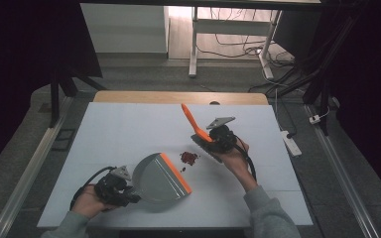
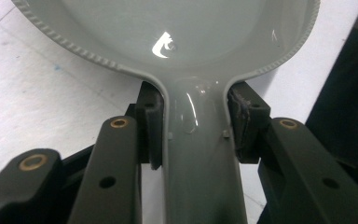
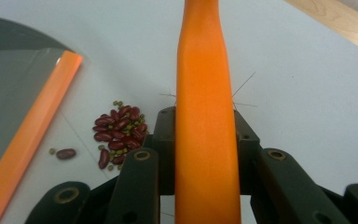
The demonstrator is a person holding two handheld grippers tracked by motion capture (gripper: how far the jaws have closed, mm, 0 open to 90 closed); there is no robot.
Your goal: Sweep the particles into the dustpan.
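A grey dustpan with an orange lip lies on the white table top. My left gripper is shut on its grey handle, with the pads pressing both sides. My right gripper is shut on the orange handle of a small brush, which tilts up and away. A pile of red beans with small green ones lies between the brush and the dustpan lip. One red bean lies apart, close to the lip.
The table's wooden back edge lies behind the white top. On the floor to the right are a power strip and cables. White desk legs stand farther back. A metal rail runs along the left.
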